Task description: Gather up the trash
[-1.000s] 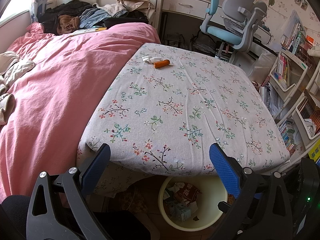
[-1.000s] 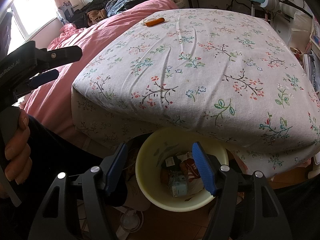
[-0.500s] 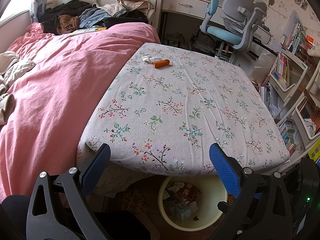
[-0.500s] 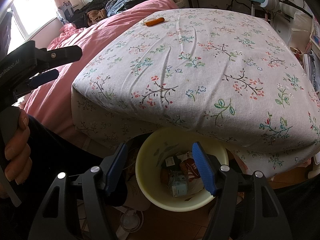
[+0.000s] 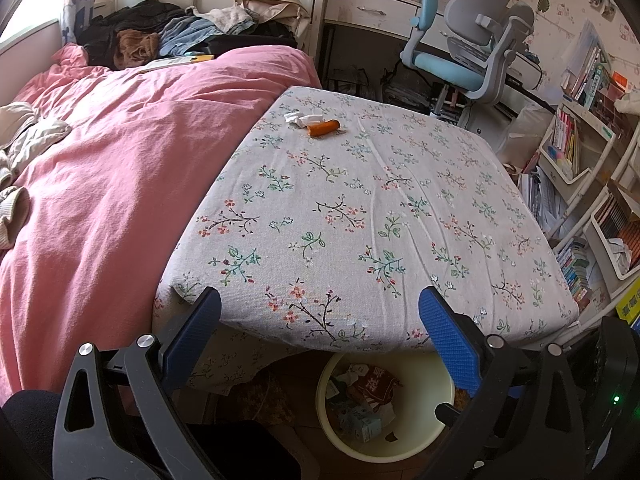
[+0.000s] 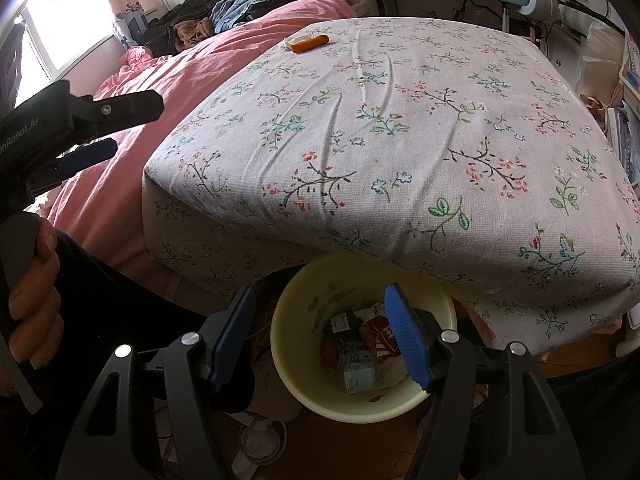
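An orange wrapper and a crumpled white paper lie together at the far left corner of the floral-clothed table; they also show in the right wrist view. A pale yellow bin with trash in it stands on the floor under the table's near edge; it also shows in the left wrist view. My left gripper is open and empty at the table's near edge. My right gripper is open and empty above the bin.
A bed with a pink duvet and piled clothes runs along the table's left side. A blue-grey desk chair stands behind the table. Bookshelves line the right.
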`<action>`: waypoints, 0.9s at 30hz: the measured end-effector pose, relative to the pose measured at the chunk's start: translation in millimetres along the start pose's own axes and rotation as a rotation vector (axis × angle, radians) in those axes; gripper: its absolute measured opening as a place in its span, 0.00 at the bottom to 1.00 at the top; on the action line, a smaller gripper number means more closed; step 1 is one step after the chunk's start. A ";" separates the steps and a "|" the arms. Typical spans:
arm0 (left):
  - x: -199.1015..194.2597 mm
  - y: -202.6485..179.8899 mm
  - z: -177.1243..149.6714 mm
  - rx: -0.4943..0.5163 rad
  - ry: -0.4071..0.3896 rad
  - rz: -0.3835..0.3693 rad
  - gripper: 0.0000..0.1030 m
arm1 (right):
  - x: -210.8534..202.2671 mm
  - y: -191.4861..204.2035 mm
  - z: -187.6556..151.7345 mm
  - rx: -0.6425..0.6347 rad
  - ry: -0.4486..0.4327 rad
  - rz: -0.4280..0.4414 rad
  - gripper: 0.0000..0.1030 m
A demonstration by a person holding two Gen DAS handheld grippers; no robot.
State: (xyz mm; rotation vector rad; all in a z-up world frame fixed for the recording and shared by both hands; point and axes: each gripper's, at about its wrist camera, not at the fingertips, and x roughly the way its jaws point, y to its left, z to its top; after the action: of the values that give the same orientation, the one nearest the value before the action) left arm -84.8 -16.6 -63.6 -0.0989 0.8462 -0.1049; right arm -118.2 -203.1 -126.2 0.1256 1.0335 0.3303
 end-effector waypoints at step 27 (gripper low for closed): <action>70.3 94.8 145.6 -0.214 -0.027 0.158 0.93 | 80.3 4.4 230.7 0.100 -0.132 0.075 0.60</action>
State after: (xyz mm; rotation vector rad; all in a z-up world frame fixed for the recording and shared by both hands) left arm 75.9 74.6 -32.0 -0.2335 0.8335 0.1352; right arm 116.6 -160.5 -73.4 0.2731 0.9162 0.3337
